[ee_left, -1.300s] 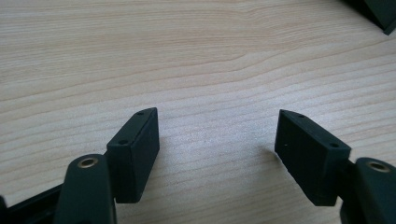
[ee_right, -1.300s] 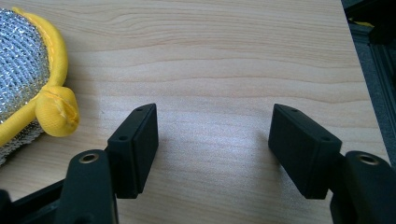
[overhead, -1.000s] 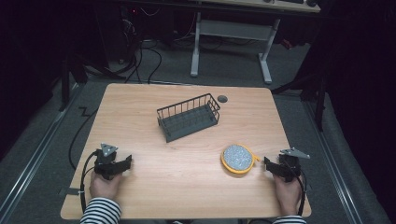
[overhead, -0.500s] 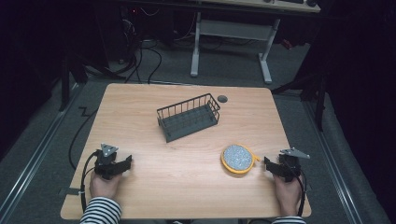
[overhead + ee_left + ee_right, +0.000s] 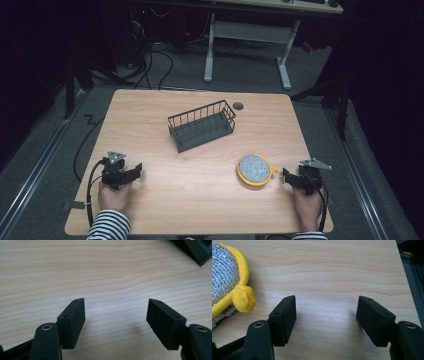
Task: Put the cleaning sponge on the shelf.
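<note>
Left hand-held gripper (image 5: 131,173): rests low on the counter (image 5: 200,200), well apart from the wire basket (image 5: 202,125) on its near left side, held in the person's left hand (image 5: 114,196), whose striped sleeve (image 5: 107,226) enters from the near edge. Jaws stand wide apart with bare wood between them; they have just been closing a little, and nothing lies between them. In the left gripper view (image 5: 116,315) a dark corner of the basket (image 5: 196,251) shows at the upper right, far from the pads.

Right hand-held gripper (image 5: 286,177): near right of the basket, held in the person's right hand (image 5: 306,207). Jaws spread wide, empty, pointing toward the scouring pad. In the right gripper view (image 5: 327,315) only wood grain lies between the pads, and the counter's edge runs down the right side.

Scouring pad (image 5: 255,170): round, silver mesh face with a yellow rim, flat on the counter, near right of the basket and well apart from it, just beside the right gripper's jaw tips but not touching. Its yellow loop (image 5: 243,300) lies beside the left-hand jaw in the right gripper view.

Wire basket: dark, oblong, upright, set at a slant near the counter's middle, toward the far side.

Cable port (image 5: 238,105): small dark disc just beyond the basket's far right corner.
</note>
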